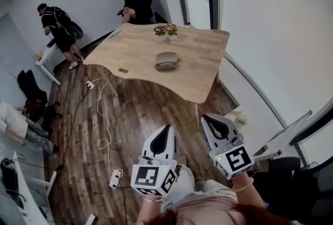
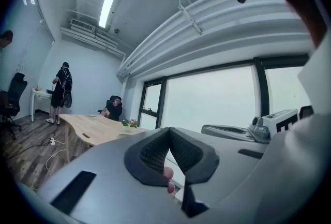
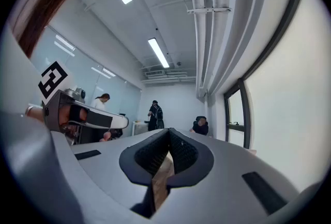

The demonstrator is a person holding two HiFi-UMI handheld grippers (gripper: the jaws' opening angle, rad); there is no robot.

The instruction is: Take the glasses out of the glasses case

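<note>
The grey-beige oval glasses case (image 1: 166, 61) lies shut on the light wooden table (image 1: 197, 83), near its middle, just in front of a small pot of pink and yellow flowers (image 1: 165, 31); the glasses themselves cannot be seen.

Both tools hang close to the person's body, well apart from the table, over the dark plank floor (image 1: 130, 120). The left gripper (image 1: 164, 133) has its 2 jaws pressed together at the tips with nothing between them, as its own view shows (image 2: 169, 132); the right gripper (image 1: 210, 121) is likewise pressed together and empty (image 3: 168, 132); each carries its white cube with black square markers.

A white cable (image 1: 104, 115) trails across the floor to a white power strip (image 1: 115, 179).

At the far side of the room 1 person in black (image 1: 137, 4) sits on a dark chair beyond the table; another person in black (image 1: 58, 25) stands bent over a white desk (image 1: 46, 57) at the left.
</note>
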